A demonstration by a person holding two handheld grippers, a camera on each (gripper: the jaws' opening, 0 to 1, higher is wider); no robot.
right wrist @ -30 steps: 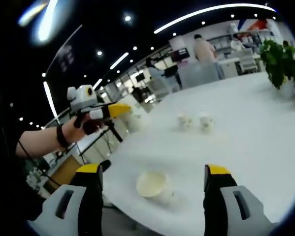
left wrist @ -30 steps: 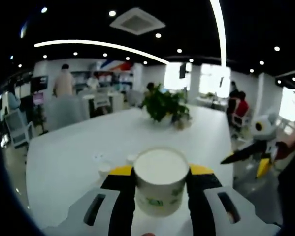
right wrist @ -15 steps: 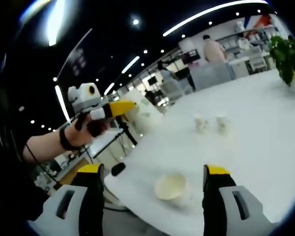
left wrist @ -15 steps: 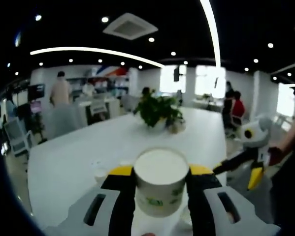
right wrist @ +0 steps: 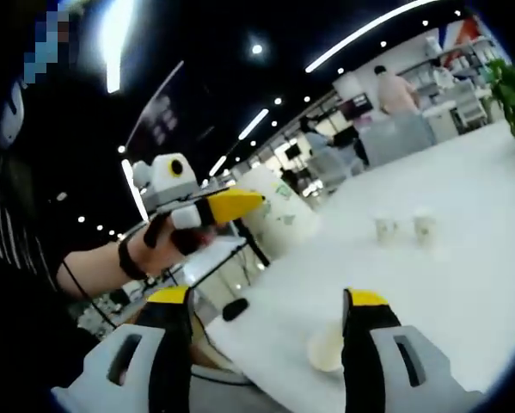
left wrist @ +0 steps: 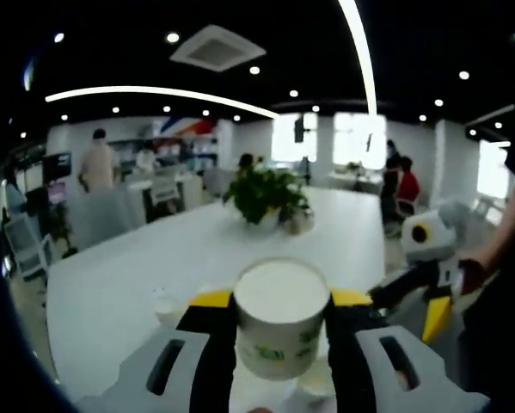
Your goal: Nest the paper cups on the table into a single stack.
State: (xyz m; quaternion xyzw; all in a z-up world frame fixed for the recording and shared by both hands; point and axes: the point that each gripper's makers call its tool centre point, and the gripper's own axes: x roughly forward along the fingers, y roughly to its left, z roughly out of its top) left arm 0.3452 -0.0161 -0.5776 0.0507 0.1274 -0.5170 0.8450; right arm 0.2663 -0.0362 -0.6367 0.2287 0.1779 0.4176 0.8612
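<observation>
Cup is clamped between the left gripper's jaws, held up off the table with its open mouth facing my camera, so that one's secure for now. In the right gripper view I can see the same cup sticking out past the left gripper, up and to the left of my right jaws.

Right gripper is wide open and gripping nothing. Just ahead of it, by its right-hand jaw, a lone cup sits near the table edge; it's blurry, so I can't say if it's upright or tipped. Two more small cups stand side by side well beyond the jaws, further onto the table. From the left gripper view, the right gripper hangs off to the right, and a pale rim peeks out just under the held cup.

What worries me: that near cup is close to the edge, so a sloppy approach could knock it onto the floor. Squeezing paper too hard will crush the rim and then nothing nests. And if I bring the held cup down tilted, it'll jam or shove the target away instead of sliding in.
</observation>
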